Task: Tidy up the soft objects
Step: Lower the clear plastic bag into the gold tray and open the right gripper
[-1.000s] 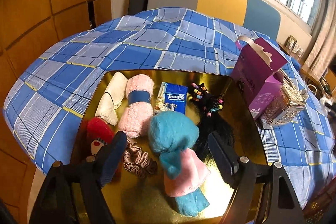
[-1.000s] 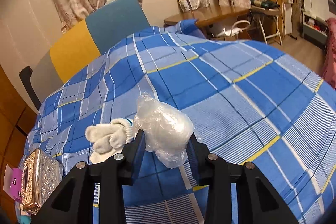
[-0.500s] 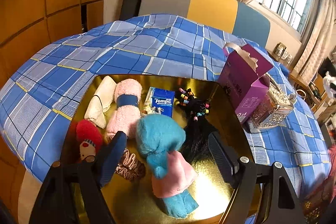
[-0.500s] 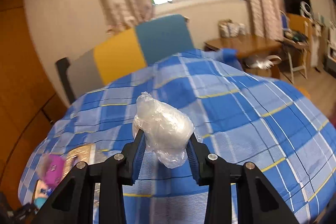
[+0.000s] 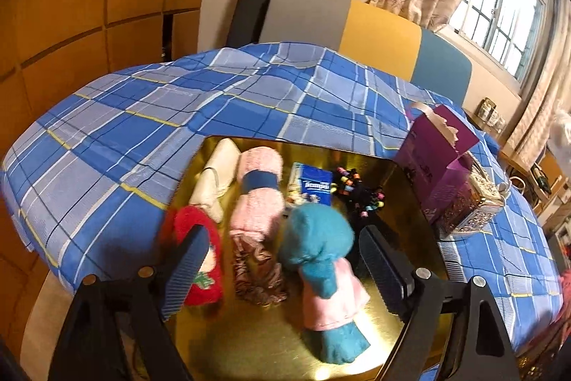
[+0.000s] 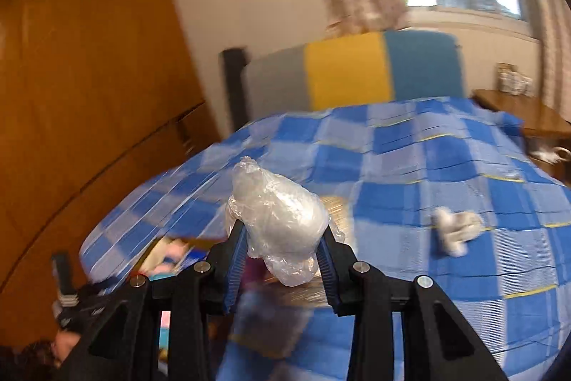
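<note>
- On my gold tray (image 5: 249, 345), far left, a red plush piece (image 5: 194, 259) lies partly behind my left tongs' near finger; just past it is a cream roll (image 5: 217, 174).
- Next comes a pink towel roll (image 5: 258, 191) with a dark blue band, and a brown patterned scrunchie (image 5: 255, 270) at its near end.
- The only writing I can read is "Tempo" on the blue tissue pack (image 5: 316, 184); any print on the purple box (image 5: 437, 163) is too blurred.
- My left tongs (image 5: 282, 270) are wide and opening. The teal plush with pink cloth (image 5: 317, 259) sits between the fingers, and the pads do not press it.
- Black hair ties with coloured beads (image 5: 360, 195) lie right of the pack; a glittery box (image 5: 474, 206) stands beside the purple one on the blue plaid cloth (image 5: 142, 138).
- Since a second ago my left view has edged closer to the tray, so the red plush now fills more of it.
- My right tongs (image 6: 283, 256) stay narrow, clamped on a clear plastic-wrapped white bundle (image 6: 282, 216), crinkled and rounded, held above the cloth.
- That view has swung leftward: the white sock bundle (image 6: 456, 229) now lies off to the right, blurred.
</note>
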Available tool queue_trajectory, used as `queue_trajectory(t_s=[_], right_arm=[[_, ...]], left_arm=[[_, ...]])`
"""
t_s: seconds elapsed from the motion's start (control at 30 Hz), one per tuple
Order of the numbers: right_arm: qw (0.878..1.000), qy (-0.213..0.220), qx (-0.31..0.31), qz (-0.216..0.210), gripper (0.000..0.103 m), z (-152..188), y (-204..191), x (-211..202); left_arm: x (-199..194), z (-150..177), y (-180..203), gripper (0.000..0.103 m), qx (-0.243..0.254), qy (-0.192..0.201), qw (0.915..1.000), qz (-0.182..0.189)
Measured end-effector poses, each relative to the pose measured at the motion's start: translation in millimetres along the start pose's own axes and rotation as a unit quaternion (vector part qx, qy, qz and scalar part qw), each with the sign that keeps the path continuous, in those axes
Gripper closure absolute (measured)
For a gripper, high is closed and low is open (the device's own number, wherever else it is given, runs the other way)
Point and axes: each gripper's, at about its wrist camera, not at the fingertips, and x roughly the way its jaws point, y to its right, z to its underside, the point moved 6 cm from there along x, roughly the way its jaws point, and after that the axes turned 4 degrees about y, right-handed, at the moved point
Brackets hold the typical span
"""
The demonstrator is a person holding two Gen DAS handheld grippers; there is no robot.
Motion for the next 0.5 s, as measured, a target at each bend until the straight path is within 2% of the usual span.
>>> queue_trajectory(t_s=[0.13, 0.3, 0.43, 0.5], right_arm=[[0.998, -0.037, -0.025, -0.045, 0.066, 28, -58, 31], [0.991, -0.090, -0.039, -0.090, 0.066, 68, -110, 68], [0.976, -0.155, -0.065, -0.136, 0.066, 107, -155, 101], [0.963, -0.195, -0.079, -0.166, 0.066, 131, -181, 119]], left_arm=[[-6, 0, -14, 0.016, -0.013, 0.004, 0.9999, -0.005], [-17, -11, -39, 0.016, -0.029, 0.020, 0.9991, -0.022], [-29, -27, -64, 0.012, -0.051, 0.043, 0.9967, -0.046], [-35, -33, -78, 0.011, -0.067, 0.054, 0.9946, -0.058]])
